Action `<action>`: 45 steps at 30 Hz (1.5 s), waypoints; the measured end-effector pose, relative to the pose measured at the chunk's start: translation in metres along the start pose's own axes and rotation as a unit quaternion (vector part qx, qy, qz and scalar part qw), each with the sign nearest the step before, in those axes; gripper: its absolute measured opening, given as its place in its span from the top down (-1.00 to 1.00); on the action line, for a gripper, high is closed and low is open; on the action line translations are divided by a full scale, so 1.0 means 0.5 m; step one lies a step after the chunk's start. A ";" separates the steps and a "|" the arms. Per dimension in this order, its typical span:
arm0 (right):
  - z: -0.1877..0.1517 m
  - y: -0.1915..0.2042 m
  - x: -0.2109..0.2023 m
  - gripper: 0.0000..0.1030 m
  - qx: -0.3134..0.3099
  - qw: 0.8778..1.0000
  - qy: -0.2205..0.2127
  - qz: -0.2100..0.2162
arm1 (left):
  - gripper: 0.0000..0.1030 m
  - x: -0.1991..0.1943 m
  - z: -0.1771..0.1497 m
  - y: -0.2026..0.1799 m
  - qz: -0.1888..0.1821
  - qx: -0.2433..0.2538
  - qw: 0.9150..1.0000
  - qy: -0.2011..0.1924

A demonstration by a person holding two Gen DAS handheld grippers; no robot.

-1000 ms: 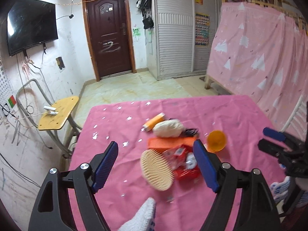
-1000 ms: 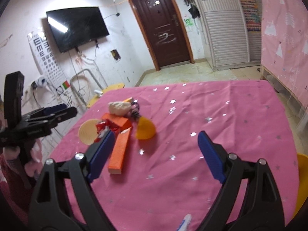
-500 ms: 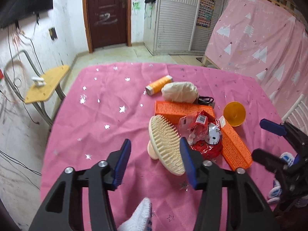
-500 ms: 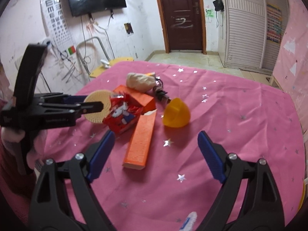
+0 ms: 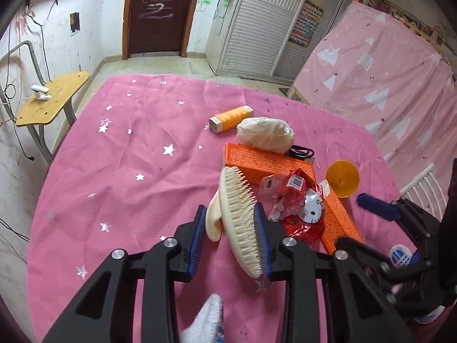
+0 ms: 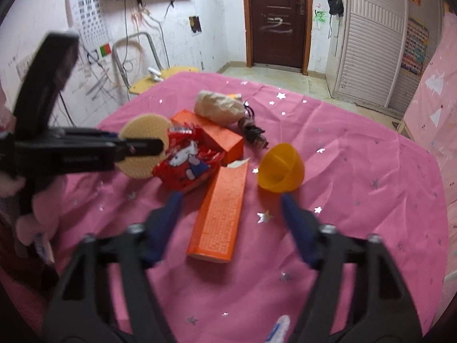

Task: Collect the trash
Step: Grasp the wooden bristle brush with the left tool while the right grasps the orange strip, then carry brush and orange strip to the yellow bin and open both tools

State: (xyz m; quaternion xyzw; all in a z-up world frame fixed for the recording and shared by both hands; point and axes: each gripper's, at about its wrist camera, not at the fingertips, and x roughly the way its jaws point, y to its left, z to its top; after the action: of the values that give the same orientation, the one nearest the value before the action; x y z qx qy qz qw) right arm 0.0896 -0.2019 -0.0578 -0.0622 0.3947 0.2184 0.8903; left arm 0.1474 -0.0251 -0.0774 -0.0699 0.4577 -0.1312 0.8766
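On the pink starred tablecloth [image 5: 128,157] lies a pile. It holds a cream bristle brush [image 5: 240,220], a red cartoon-cat wrapper [image 5: 297,208] and two orange boxes. My left gripper [image 5: 230,228] is closing on the brush, one pad on the bristles and the other against its back. From the right wrist view the brush [image 6: 142,131] sits at the left gripper's tip. My right gripper [image 6: 232,214] is closing too. Its pads straddle the near orange box [image 6: 220,214] without touching it. The wrapper [image 6: 185,165] lies just left of that box.
A yellow half shell [image 6: 281,167], a crumpled cream bag [image 5: 265,135], an orange thread spool [image 5: 231,118] and a black cord [image 5: 302,151] lie behind the pile. A yellow chair [image 5: 51,103] stands left of the table. A pink-draped frame [image 5: 385,71] stands right.
My left gripper dropped onto the brush and its jaws narrowed around it. My right gripper swung left towards the pile and over the orange box, its jaws narrowing.
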 end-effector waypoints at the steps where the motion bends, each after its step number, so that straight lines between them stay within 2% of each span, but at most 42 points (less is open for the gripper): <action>1: 0.000 0.003 0.004 -0.03 -0.004 1.000 0.004 -0.002 | 0.53 -0.003 0.000 0.004 0.001 -0.002 1.000 -0.003; 5: -0.001 0.016 0.015 0.46 -0.024 1.000 0.017 -0.009 | 0.54 -0.008 -0.006 0.020 0.002 -0.014 1.000 -0.009; 10: -0.003 0.028 0.010 0.58 -0.044 0.998 0.004 -0.038 | 0.56 -0.026 -0.007 0.028 0.004 -0.022 0.999 -0.024; 20: -0.007 0.001 -0.023 0.58 -0.010 0.999 -0.028 -0.023 | 0.56 -0.079 -0.001 0.023 0.014 -0.022 0.998 -0.055; 28: -0.011 -0.071 -0.099 0.58 0.040 0.995 -0.084 -0.030 | 0.56 -0.125 0.004 -0.027 0.015 0.004 0.997 -0.079; 39: -0.076 -0.216 -0.224 0.57 0.121 0.979 -0.151 -0.069 | 0.56 -0.142 0.022 -0.184 -0.003 0.067 0.993 -0.092; 45: -0.138 -0.310 -0.291 0.57 0.176 0.961 -0.184 -0.106 | 0.56 -0.137 0.026 -0.309 -0.023 0.117 0.988 -0.094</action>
State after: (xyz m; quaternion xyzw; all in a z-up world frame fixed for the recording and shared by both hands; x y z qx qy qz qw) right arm 0.0248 -0.4099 -0.0083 0.0950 0.2477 0.0574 0.9625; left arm 0.0948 -0.1524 0.0212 0.0104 0.3531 -0.1969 0.9146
